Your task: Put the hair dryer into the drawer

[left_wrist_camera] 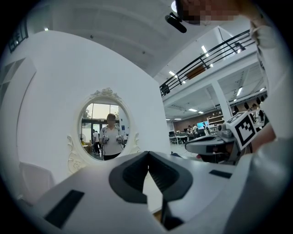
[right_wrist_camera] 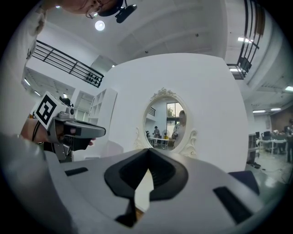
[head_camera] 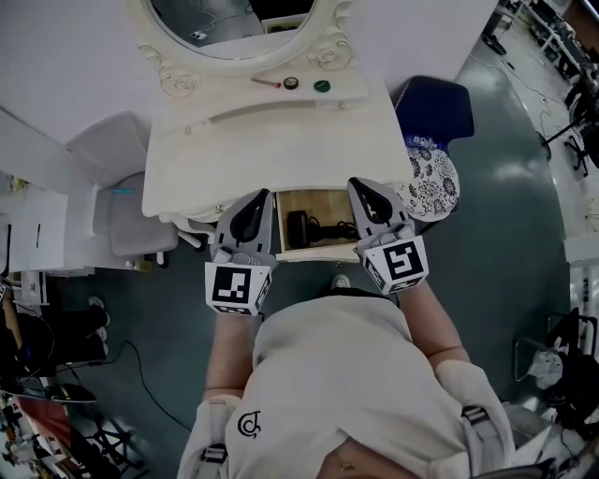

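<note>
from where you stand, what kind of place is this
Likely a vanity corner staged inside a big open lab or office: a white dressing table with an oval mirror, its drawer open on a hair dryer, and a railed mezzanine beyond.

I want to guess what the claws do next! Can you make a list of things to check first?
1. Hair dryer inside the drawer: ok, it lies on the drawer's wooden bottom.
2. Cord tucked in: cannot tell, because the claws hide the drawer's sides.
3. Left claw empty: ok, its jaws are together with nothing between them.
4. Right claw empty: ok, its jaws are together too.
5. Drawer pushed shut: not ok, it stands pulled out from the dressing table.
6. Claws placed for a push: ok, probably, with one at each side of the drawer.
</note>
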